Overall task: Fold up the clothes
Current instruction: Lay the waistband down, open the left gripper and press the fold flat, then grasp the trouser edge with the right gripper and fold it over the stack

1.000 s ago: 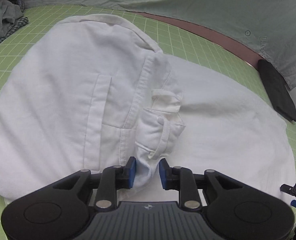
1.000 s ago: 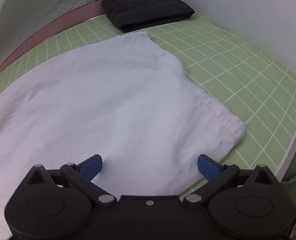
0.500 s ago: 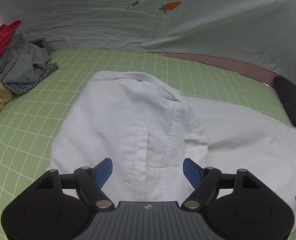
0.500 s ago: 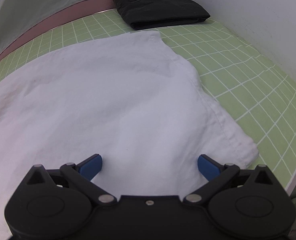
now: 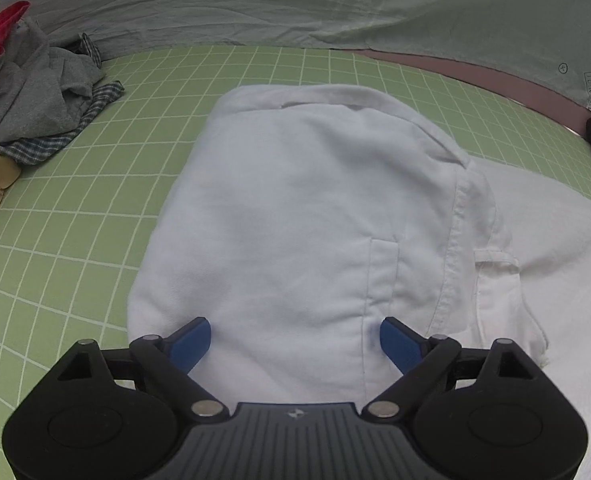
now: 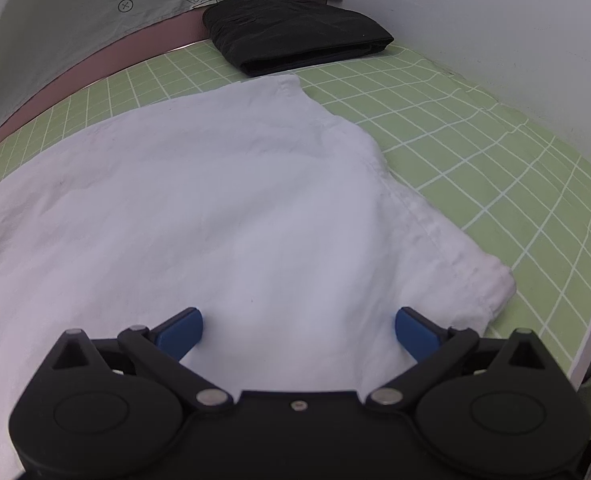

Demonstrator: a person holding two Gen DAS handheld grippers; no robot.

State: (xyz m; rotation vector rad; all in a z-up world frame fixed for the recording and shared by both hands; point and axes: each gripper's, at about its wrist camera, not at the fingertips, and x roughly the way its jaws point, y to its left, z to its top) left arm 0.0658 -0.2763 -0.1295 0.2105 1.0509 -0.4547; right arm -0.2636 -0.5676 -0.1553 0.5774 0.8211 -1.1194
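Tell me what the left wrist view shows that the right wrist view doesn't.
Left wrist only: the pile of unfolded clothes at the mat's left, and the white garment's folded-over part with its seams. Right wrist only: the whole folded black garment at the far edge and the white wall. Both: the white garment, the green grid mat, and open grippers.

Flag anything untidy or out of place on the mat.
The pile of clothes at the mat's far left is crumpled, unlike the neatly folded black garment. The white shirt lies only part-folded. Nothing looks damaged.
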